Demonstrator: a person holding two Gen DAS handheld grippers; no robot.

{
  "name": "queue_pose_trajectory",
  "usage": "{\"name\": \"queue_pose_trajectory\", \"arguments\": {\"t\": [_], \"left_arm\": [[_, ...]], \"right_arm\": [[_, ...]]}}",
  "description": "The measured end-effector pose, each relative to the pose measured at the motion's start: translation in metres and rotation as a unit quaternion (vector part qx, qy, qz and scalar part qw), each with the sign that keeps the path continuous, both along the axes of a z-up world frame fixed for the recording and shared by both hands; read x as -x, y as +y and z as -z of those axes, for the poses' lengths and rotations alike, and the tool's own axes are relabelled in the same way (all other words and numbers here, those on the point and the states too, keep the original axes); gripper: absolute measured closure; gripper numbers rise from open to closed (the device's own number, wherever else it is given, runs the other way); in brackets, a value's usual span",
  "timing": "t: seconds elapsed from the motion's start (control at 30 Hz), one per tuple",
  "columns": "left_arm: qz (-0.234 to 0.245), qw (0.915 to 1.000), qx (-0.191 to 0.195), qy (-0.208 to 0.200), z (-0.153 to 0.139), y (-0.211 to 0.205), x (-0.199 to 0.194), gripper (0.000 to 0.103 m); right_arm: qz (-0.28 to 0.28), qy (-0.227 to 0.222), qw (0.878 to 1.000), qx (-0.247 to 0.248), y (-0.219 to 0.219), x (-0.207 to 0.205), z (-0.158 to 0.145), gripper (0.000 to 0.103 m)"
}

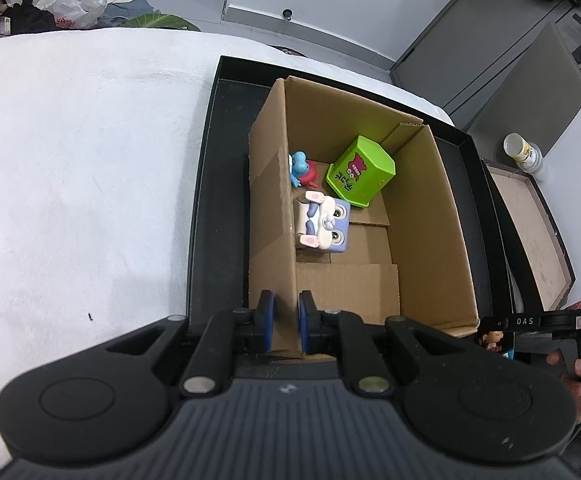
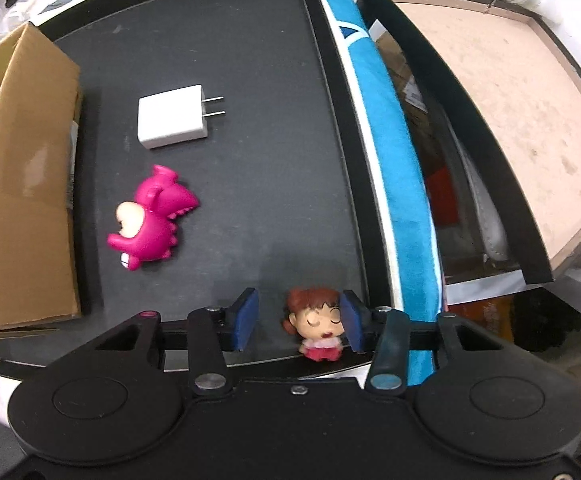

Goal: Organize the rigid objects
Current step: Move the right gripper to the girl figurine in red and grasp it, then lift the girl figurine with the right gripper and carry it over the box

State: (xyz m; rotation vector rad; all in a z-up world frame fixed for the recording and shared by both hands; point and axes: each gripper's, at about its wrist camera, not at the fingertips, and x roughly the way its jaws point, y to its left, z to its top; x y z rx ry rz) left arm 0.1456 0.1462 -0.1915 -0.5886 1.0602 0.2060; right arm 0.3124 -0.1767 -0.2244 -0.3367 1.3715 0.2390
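In the left wrist view a cardboard box (image 1: 426,216) stands in a black tray (image 1: 210,184). It holds a green cube toy (image 1: 360,170), a purple rabbit cube (image 1: 324,222) and a small blue and red figure (image 1: 301,168). My left gripper (image 1: 286,322) is shut on the box's near left wall. In the right wrist view my right gripper (image 2: 298,326) is open around a small brown-haired doll figure (image 2: 318,326), which touches the right pad. A pink dinosaur figure (image 2: 150,220) and a white charger plug (image 2: 172,122) lie on the tray floor (image 2: 258,120).
A white cloth (image 1: 70,180) covers the table left of the tray. A blue cloth (image 2: 390,140) lies along the tray's right rim. A brown-bottomed tray (image 2: 510,100) and a bottle (image 1: 524,152) are at the right. The box (image 2: 22,184) stands left of the toys.
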Motion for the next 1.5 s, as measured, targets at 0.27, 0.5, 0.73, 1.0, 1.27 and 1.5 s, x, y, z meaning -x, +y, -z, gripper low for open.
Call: {"name": "queue_pose_trajectory", "arguments": {"t": [0.27, 0.5, 0.73, 1.0, 1.27, 1.5], "left_arm": [[-0.001, 1.0000, -0.002, 0.001, 0.001, 0.000, 0.000, 0.091], [-0.001, 1.0000, 0.000, 0.001, 0.001, 0.000, 0.001, 0.091], [0.001, 1.0000, 0.000, 0.001, 0.000, 0.000, 0.001, 0.091], [0.004, 1.0000, -0.001, 0.002, 0.000, 0.000, 0.000, 0.091], [0.003, 1.0000, 0.003, 0.001, 0.001, 0.001, 0.000, 0.091], [-0.002, 0.9999, 0.010, 0.000, 0.001, 0.002, 0.001, 0.091]], "right_arm": [[-0.007, 0.018, 0.999, 0.035, 0.003, -0.004, 0.013, 0.060], [-0.047, -0.004, 0.999, 0.012, 0.015, 0.005, 0.001, 0.067], [-0.059, -0.021, 0.998, -0.006, 0.017, 0.010, -0.019, 0.067], [-0.087, -0.041, 0.995, -0.006, 0.034, 0.019, -0.037, 0.067], [-0.097, -0.053, 0.994, -0.004, 0.049, 0.015, -0.052, 0.067], [-0.109, -0.069, 0.992, -0.011, 0.070, 0.019, -0.071, 0.067]]}}
